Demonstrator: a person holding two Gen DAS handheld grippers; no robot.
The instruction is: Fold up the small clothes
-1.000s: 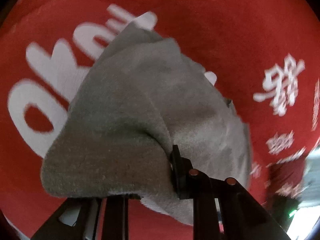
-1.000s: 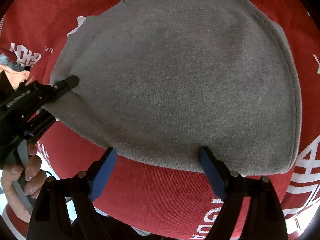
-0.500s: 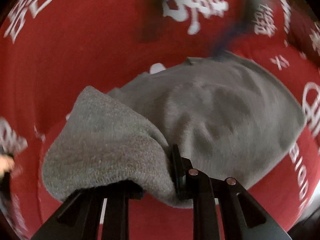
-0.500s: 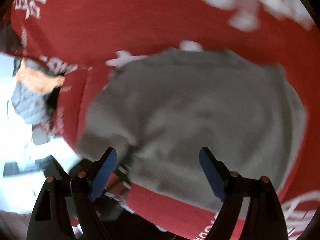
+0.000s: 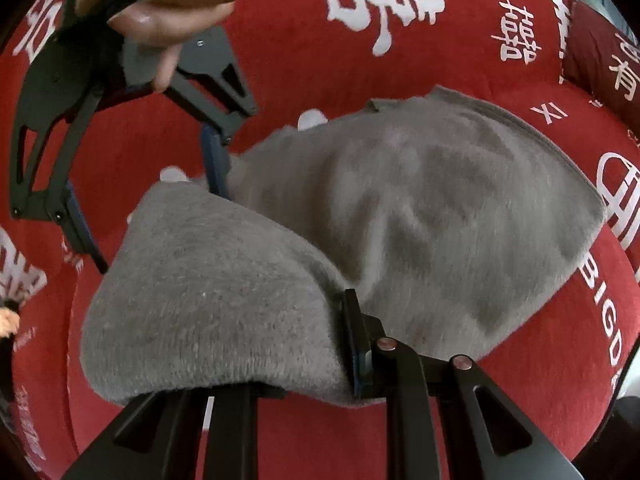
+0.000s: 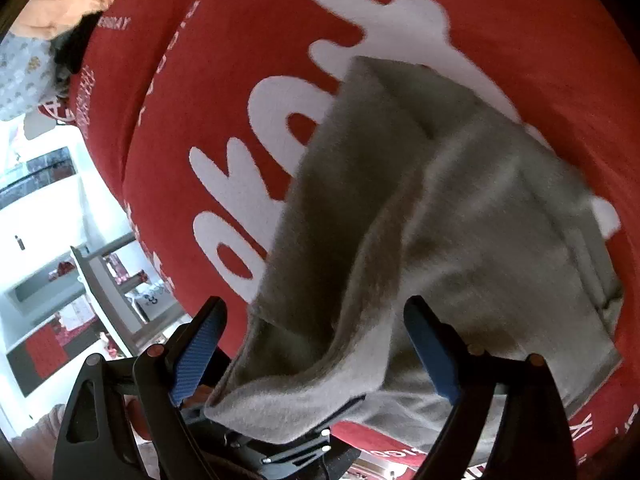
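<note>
Red cloth (image 5: 460, 20) w/ white lettering; L tongs (image 5: 304, 344) clench grey garment (image 5: 440, 208), R tongs (image 6: 316, 344) spreading, nothing gripped.

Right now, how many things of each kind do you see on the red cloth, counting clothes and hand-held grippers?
Grey garment: 1, one corner lifted in the left hand-held gripper.
Hand-held grippers: 2, the left one shut on the garment, the right hand-held gripper open beside it.
Red printed cloth: 1, underneath.
Total: 4.
</note>
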